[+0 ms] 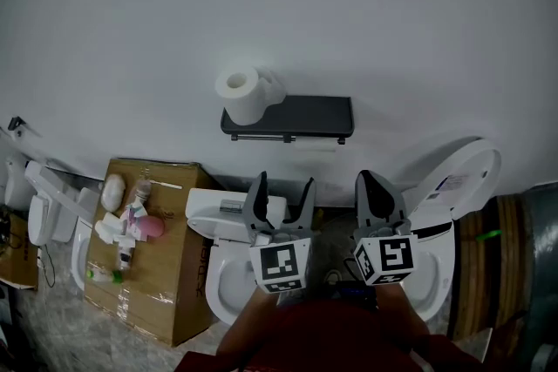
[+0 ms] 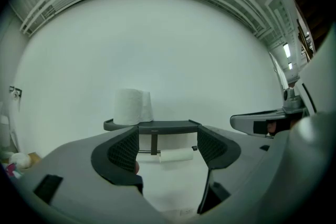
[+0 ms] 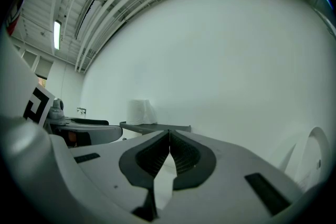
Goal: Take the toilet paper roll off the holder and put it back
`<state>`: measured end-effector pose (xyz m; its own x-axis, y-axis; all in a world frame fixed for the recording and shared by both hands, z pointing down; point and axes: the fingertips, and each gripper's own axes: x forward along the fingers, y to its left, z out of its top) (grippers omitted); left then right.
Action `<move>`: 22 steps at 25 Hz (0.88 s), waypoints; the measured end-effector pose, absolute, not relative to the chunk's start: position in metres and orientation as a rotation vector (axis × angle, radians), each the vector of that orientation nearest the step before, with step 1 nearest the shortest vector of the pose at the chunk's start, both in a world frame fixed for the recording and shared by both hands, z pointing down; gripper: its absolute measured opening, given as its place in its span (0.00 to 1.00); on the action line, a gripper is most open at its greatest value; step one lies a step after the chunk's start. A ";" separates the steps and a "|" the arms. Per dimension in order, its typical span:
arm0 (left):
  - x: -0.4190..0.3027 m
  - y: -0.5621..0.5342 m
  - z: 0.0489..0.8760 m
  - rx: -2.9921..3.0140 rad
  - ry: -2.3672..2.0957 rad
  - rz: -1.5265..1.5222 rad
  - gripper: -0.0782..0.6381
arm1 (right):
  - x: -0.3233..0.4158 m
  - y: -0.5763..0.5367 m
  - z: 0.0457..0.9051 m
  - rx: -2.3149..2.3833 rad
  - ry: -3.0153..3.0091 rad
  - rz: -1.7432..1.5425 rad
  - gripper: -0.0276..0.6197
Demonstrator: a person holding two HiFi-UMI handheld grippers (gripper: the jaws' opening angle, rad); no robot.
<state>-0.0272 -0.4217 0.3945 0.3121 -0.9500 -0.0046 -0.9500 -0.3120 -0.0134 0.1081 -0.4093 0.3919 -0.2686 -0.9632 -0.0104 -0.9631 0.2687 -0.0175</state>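
Both grippers hang below the holder. The left gripper has its jaws spread and empty; the right gripper has them pressed together (nothing between). The toilet paper roll stands upright on the holder's left end, nearer the left gripper.

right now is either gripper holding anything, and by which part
Nothing is held: left gripper open and empty, right gripper shut on nothing; the white toilet paper roll sits untouched.
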 end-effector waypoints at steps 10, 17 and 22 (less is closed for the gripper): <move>-0.020 -0.417 0.392 -2.527 1.838 -0.002 0.13 | 0.105 -0.405 0.386 -1.865 2.498 0.022 0.07; -0.018 -0.417 0.381 -2.514 1.834 0.061 0.13 | 0.099 -0.405 0.385 -1.847 2.525 0.045 0.07; -0.019 -0.418 0.384 -2.506 1.840 0.032 0.13 | 0.099 -0.407 0.383 -1.832 2.518 0.054 0.07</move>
